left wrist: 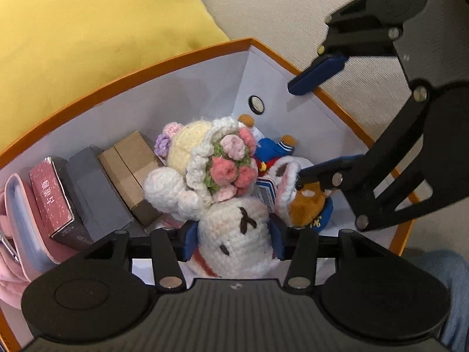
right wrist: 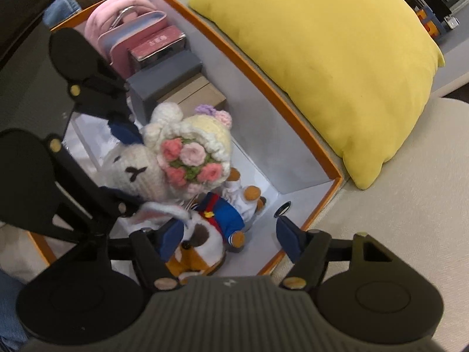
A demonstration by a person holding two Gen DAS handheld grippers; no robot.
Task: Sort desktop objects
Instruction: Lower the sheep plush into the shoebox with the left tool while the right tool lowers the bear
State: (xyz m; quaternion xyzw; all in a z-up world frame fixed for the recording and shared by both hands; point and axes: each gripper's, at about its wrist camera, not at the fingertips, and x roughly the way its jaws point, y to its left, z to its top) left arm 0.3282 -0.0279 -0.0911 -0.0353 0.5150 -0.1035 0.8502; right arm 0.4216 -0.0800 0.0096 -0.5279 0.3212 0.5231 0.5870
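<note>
Left gripper (left wrist: 234, 242): blue pads bracket the white crochet rabbit (left wrist: 237, 234) at its head; whether they press or have just let go I cannot tell. It seems to be setting the rabbit down among the other toys.
Right gripper (right wrist: 227, 242): fingers spread wide, nothing pinched. One pad lies against the sailor plush (right wrist: 211, 228), the other hangs free by the box wall; it looks like a release.
Box (left wrist: 146, 67): orange rim, white inside, resting on a beige sofa (right wrist: 381, 234) beside a yellow cushion (right wrist: 337, 58).
Box, left part: pink pouch (left wrist: 17, 234), red packet (left wrist: 52, 199), grey case (left wrist: 96, 193) and brown carton (left wrist: 132, 173), stood on edge in a row, likely to save room.
Box, right part: rabbit with its crochet bouquet (left wrist: 231, 167), touching the sailor plush beside it.
</note>
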